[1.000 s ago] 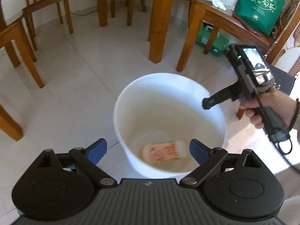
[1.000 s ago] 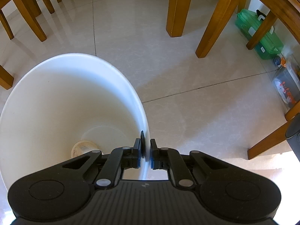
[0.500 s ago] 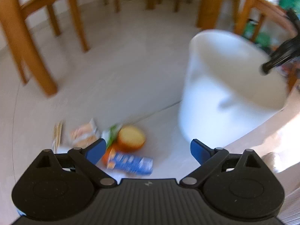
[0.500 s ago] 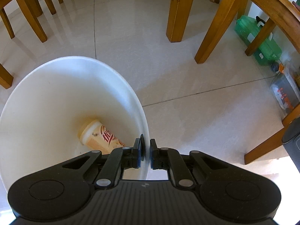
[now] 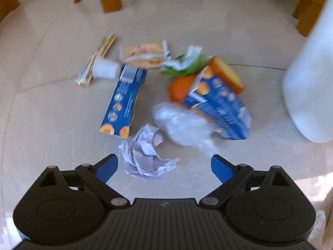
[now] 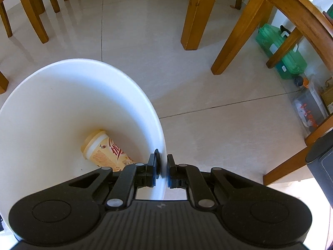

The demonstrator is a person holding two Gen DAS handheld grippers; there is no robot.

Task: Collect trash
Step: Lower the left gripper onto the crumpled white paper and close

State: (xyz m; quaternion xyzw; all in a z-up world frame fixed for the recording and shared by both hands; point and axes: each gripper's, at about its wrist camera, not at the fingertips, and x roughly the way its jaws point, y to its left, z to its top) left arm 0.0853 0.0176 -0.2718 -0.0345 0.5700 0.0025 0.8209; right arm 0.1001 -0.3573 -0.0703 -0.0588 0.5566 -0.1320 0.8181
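With our left gripper (image 5: 164,167) spread wide over the crumpled paper (image 5: 145,156), light and soft, we'd pinch its middle, while our right gripper (image 6: 163,167) clamps the bucket rim (image 6: 160,125).

Glossy tiled floor (image 5: 52,112) bore crumpled paper (image 5: 145,154); beside it lay clear crinkled plastic (image 5: 183,123) and printed cardboard cartons (image 5: 122,102). The bucket (image 6: 129,95) was smooth white plastic.
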